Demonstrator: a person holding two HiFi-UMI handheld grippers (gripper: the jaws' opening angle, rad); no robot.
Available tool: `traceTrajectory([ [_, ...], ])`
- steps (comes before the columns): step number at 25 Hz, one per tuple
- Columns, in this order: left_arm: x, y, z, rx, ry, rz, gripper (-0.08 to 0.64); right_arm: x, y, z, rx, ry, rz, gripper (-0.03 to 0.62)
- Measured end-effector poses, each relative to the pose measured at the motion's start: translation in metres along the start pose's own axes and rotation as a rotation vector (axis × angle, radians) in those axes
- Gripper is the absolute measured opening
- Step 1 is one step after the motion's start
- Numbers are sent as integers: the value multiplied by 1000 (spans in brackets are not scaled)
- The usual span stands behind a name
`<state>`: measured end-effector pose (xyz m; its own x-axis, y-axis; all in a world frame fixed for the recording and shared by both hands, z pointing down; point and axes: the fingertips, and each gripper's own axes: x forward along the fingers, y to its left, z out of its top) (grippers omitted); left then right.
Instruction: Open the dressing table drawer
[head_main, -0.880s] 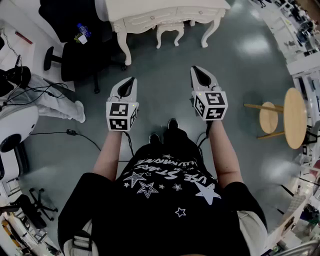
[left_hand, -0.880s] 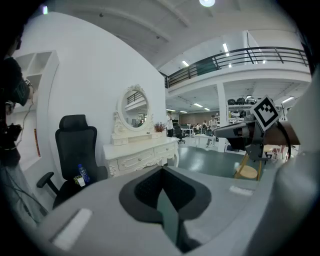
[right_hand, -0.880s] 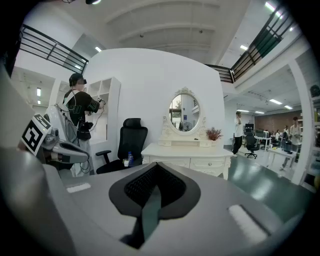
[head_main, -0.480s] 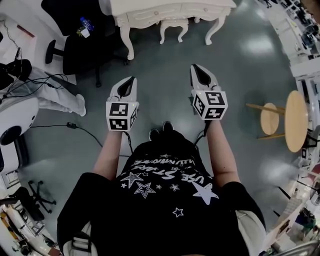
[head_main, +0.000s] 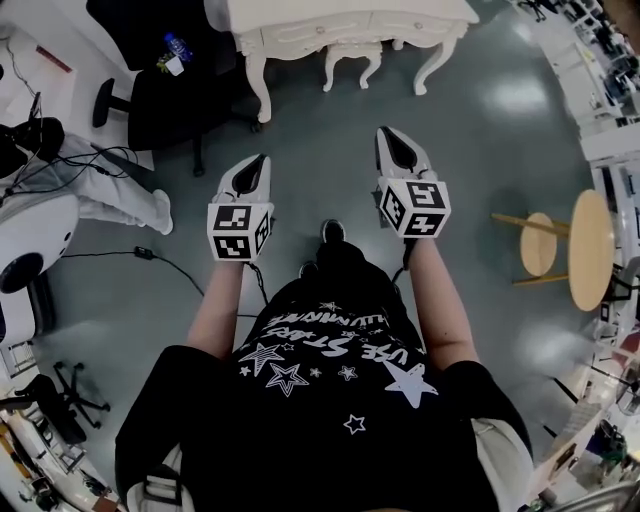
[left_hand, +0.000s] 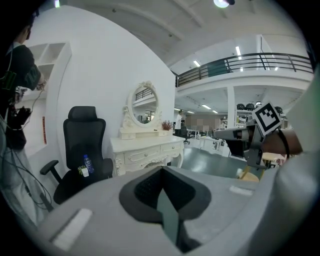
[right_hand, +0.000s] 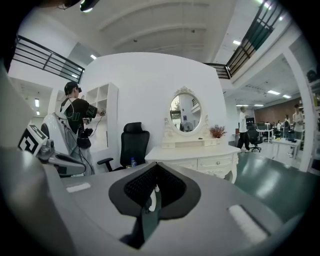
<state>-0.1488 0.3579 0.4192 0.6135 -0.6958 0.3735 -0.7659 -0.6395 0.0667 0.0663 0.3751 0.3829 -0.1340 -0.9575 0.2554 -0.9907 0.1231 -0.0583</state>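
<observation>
The white dressing table (head_main: 350, 20) stands at the top of the head view, a few steps ahead, its drawers shut. Both grippers hang in the air over the grey floor, pointing toward it and well short of it. My left gripper (head_main: 256, 168) is shut with nothing in it. My right gripper (head_main: 396, 146) is shut and empty too. In the left gripper view the table (left_hand: 145, 150) with its oval mirror sits beyond the closed jaws (left_hand: 161, 175). The right gripper view shows a knobbed drawer front (right_hand: 216, 163) past the closed jaws (right_hand: 154, 186).
A white stool (head_main: 355, 55) is tucked under the table. A black office chair (head_main: 165, 100) with a bottle (head_main: 172, 48) on it stands to the table's left. A person (right_hand: 75, 120) works at a white shelf further left. A round wooden table (head_main: 590, 235) is on the right. Cables (head_main: 150, 265) cross the floor.
The person has stepped forward, so the dressing table sits slightly lower and nearer in the head view. Both grippers stay shut and side by side.
</observation>
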Motion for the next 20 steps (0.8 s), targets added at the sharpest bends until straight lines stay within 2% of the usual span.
traceTrajectory([
  [2,4,6,8,7,-6,4,0,12,-3,7,16,-1,8,35],
  [5,14,20,16,2,-11,26,0,38,-3,9,48,22,45,195],
  [9,37,44,16,-11,4,63,0,88,-9,8,62,40,84,313],
  [14,92,82,25,-44,35,113,0,174,-31,6,104,73,136,334],
  [20,189,125,72,-79,48,162,0,286,-72,30,102,116,202,328],
])
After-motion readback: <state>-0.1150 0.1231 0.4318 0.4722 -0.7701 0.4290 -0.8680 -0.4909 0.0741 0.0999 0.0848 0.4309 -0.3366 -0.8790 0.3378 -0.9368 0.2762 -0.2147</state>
